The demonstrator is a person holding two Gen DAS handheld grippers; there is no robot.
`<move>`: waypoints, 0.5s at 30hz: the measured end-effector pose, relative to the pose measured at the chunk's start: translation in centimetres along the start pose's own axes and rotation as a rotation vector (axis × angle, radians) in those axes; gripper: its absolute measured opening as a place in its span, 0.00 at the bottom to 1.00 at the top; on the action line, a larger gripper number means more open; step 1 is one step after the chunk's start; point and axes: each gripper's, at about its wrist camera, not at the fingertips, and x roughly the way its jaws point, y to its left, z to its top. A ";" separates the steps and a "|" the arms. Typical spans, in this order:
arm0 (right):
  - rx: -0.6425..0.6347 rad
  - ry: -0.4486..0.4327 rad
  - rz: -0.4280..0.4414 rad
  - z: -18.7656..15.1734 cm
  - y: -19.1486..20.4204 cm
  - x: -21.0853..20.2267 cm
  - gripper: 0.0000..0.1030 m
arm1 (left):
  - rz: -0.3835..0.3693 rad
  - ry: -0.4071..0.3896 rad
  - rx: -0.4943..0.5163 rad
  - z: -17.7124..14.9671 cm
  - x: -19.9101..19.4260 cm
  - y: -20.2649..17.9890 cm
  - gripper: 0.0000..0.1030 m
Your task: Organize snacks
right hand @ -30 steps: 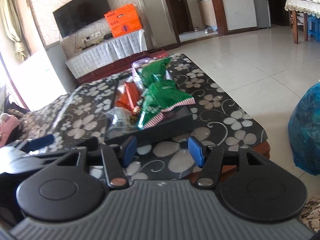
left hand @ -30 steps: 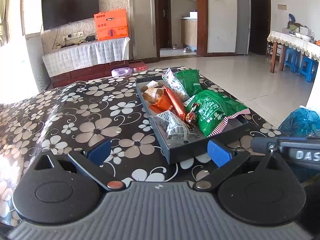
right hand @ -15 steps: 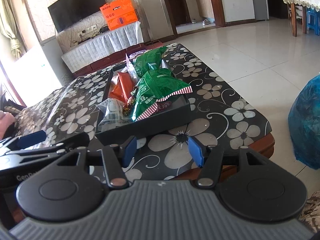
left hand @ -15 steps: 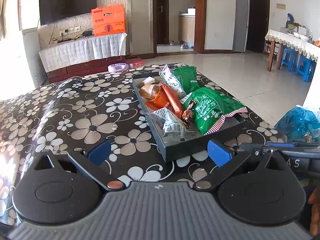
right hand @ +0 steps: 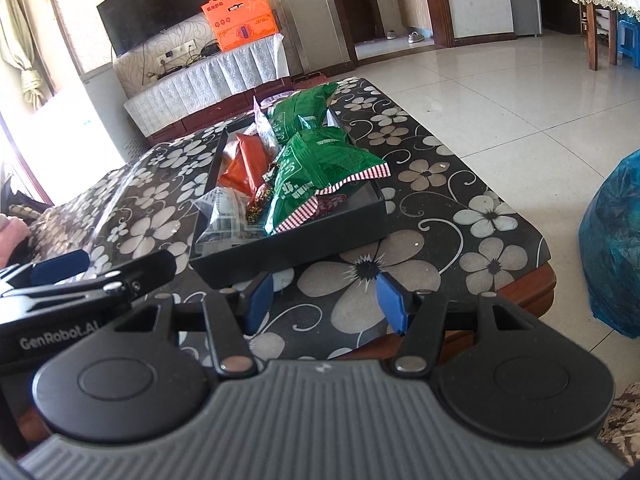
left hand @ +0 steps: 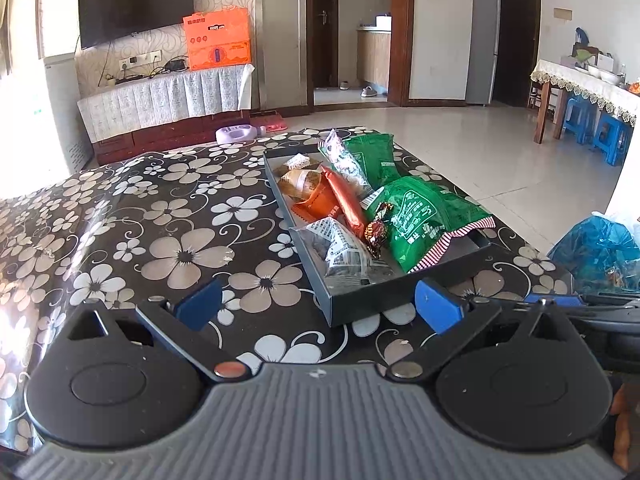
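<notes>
Both grippers empty, parked short of the snack tray, nothing picked.

The black tray (left hand: 400, 300) sits on the floral table (left hand: 180, 216) toward 1 o'clock in the left wrist view, snacks heaped inside: big green bag (left hand: 424, 216) at the tray's 3 o'clock side overhanging the rim, second green bag (left hand: 372, 152) at 12, orange packets (left hand: 332, 204) mid-tray, clear printed pouch (left hand: 344, 252) at the near 6 o'clock corner, a foil candy (left hand: 376, 232) between pouch and bag. The left gripper (left hand: 318, 306) has fingers spread wide, nothing between them, near tray wall just ahead. The right gripper (right hand: 326, 298) has fingers moderately apart, also empty, tray (right hand: 304, 248) at 12 o'clock. Likely held back and open so either can reach in; the pile looks loose, so the overhanging bag probably shifts first.
</notes>
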 end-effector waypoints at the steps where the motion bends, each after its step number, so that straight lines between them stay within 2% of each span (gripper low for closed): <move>1: -0.001 0.001 0.000 0.0 0.0 0.0 0.58 | 0.001 0.000 0.001 0.0 0.0 0.0 1.00; 15: -0.006 0.018 -0.006 0.0 0.1 0.3 0.58 | 0.002 0.002 0.002 -0.1 0.1 0.0 1.00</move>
